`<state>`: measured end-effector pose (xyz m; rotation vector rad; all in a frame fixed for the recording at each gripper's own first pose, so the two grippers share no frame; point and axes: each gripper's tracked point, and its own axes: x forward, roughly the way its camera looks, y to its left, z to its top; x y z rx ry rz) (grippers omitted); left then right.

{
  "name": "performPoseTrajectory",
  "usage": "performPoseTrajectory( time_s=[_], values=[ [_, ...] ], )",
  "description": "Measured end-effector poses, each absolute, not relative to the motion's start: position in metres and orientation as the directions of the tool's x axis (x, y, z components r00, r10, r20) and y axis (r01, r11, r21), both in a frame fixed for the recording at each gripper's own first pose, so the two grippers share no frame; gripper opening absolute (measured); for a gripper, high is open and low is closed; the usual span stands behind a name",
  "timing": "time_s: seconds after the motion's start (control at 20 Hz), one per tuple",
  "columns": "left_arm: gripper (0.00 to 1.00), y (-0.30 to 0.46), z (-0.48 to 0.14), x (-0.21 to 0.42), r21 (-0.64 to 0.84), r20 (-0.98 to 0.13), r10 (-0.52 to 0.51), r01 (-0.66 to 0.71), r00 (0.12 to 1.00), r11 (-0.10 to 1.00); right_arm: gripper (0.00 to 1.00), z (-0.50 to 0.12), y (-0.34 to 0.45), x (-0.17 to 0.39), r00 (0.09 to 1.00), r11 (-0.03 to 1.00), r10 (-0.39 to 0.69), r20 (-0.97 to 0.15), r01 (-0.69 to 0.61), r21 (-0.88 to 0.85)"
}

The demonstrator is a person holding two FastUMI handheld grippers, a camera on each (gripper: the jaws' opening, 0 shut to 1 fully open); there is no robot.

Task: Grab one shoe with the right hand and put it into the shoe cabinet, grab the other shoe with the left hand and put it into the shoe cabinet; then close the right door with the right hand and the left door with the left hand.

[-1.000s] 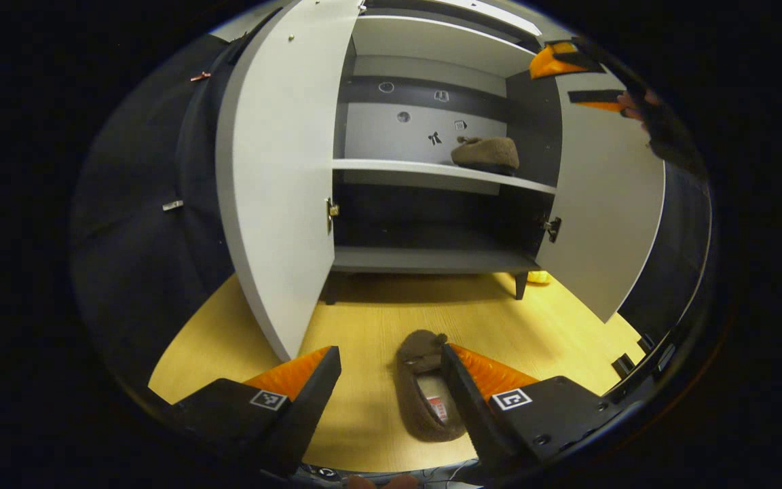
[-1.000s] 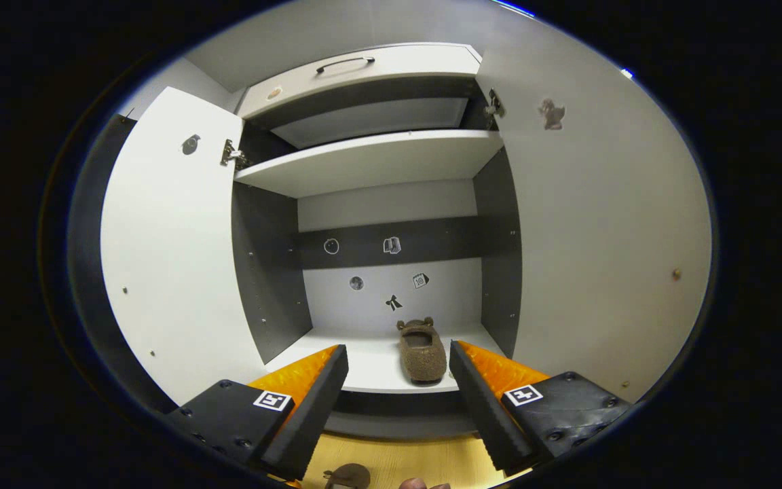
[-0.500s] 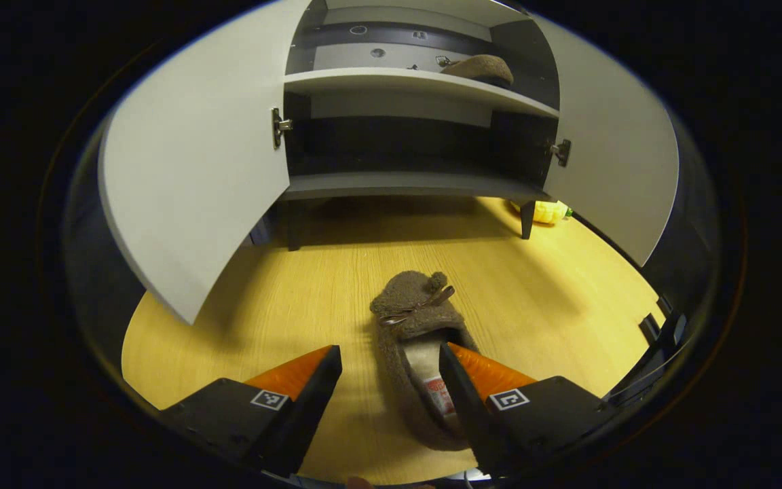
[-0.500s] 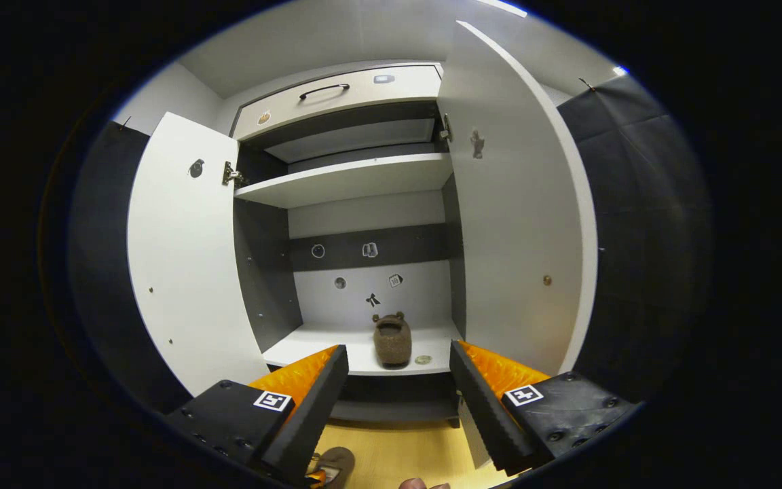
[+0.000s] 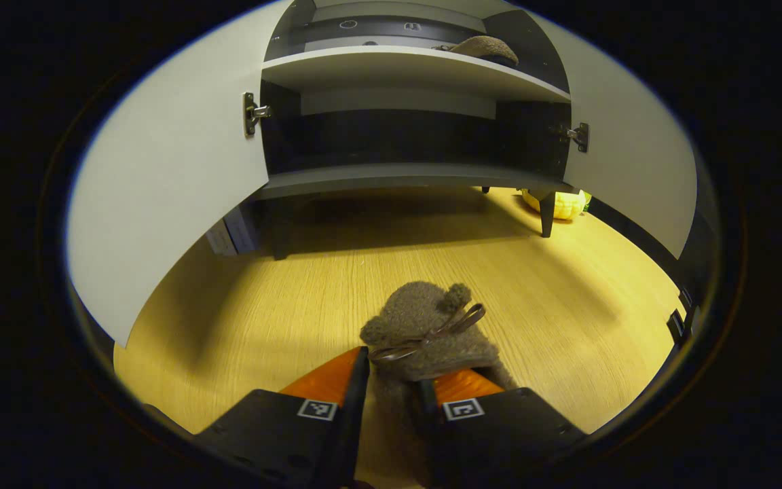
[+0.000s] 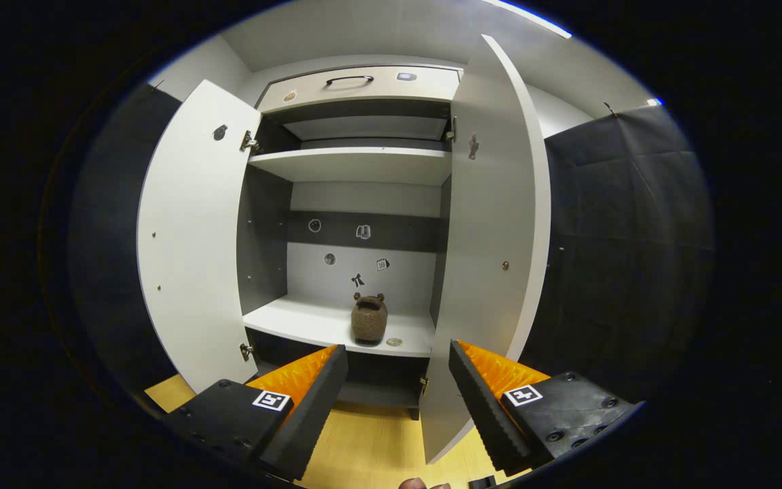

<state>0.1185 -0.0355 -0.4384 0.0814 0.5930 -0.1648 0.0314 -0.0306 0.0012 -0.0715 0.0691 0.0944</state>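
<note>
In the left gripper view a fuzzy brown slipper (image 5: 428, 329) with a small bow lies on the wooden floor (image 5: 296, 299), and my left gripper (image 5: 391, 397) is shut on its near side wall. The other brown slipper (image 6: 369, 320) stands on the white middle shelf (image 6: 309, 322) of the shoe cabinet; it also peeks over that shelf (image 5: 404, 64) as a brown slipper (image 5: 479, 46) in the left gripper view. My right gripper (image 6: 398, 380) hangs open in front of the cabinet, well back from it, holding nothing. Both doors, left (image 6: 191, 238) and right (image 6: 496, 238), stand open.
The cabinet has a dark lower shelf (image 5: 404, 178) just above the floor, on short legs. A yellow object (image 5: 561, 202) lies on the floor by the right rear leg. A drawer with a handle (image 6: 357, 85) tops the cabinet. Black cloth wall (image 6: 622, 238) stands to the right.
My left gripper dropped lower and shut its fingers on the floor slipper's side wall. My right gripper drew back from the cabinet and shifted right, staying open.
</note>
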Motion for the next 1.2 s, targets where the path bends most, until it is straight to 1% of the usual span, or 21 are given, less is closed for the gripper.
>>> performPoseTrajectory(
  time_s=[0.05, 0.1, 0.2, 0.35, 0.45, 0.55, 0.75, 0.9, 1.05, 1.2],
  values=[
    [0.35, -0.033, -0.440, 0.120, 0.059, -0.576, -0.110, 0.175, 0.810, 0.983, 0.98, -0.001, -0.030, 0.030, 0.992, 0.991, 0.097, -0.076, -0.104, -0.084],
    [0.22, -0.031, -0.442, 0.121, 0.088, -0.590, -0.090, 0.176, 0.802, 0.980, 0.96, -0.002, -0.029, 0.028, 0.992, 0.990, 0.101, -0.078, -0.108, -0.092],
    [0.10, -0.035, -0.441, 0.118, 0.104, -0.613, -0.093, 0.197, 0.784, 0.975, 0.98, -0.003, -0.026, 0.028, 0.991, 0.989, 0.110, -0.077, -0.117, -0.088],
    [0.08, -0.043, -0.429, 0.110, 0.051, -0.641, -0.132, 0.214, 0.756, 0.976, 0.98, -0.003, -0.019, 0.026, 0.988, 0.989, 0.132, -0.082, -0.136, -0.057],
    [0.08, -0.038, -0.405, 0.108, 0.075, -0.632, -0.109, 0.201, 0.767, 0.977, 0.98, 0.001, -0.018, 0.028, 0.987, 0.988, 0.143, -0.076, -0.146, -0.040],
    [0.08, -0.033, -0.367, 0.103, 0.099, -0.616, -0.080, 0.178, 0.784, 0.979, 0.98, 0.005, -0.017, 0.030, 0.986, 0.988, 0.151, -0.068, -0.152, -0.015],
    [0.08, -0.040, -0.282, 0.091, 0.117, -0.565, -0.075, 0.169, 0.822, 0.979, 0.98, 0.011, -0.022, 0.034, 0.987, 0.988, 0.152, -0.057, -0.152, 0.012],
    [0.07, -0.047, -0.221, 0.089, 0.118, -0.557, -0.064, 0.155, 0.828, 0.981, 0.98, 0.017, -0.032, 0.036, 0.989, 0.990, 0.141, -0.039, -0.140, 0.019],
    [0.07, -0.061, -0.162, 0.105, 0.048, -0.513, -0.113, 0.160, 0.851, 0.986, 0.98, 0.021, -0.043, 0.039, 0.992, 0.992, 0.127, -0.019, -0.128, -0.006],
    [0.07, -0.063, -0.107, 0.134, 0.049, -0.469, -0.119, 0.161, 0.875, 0.986, 0.98, 0.021, -0.055, 0.039, 0.993, 0.993, 0.115, -0.019, -0.114, 0.012]
  ],
)
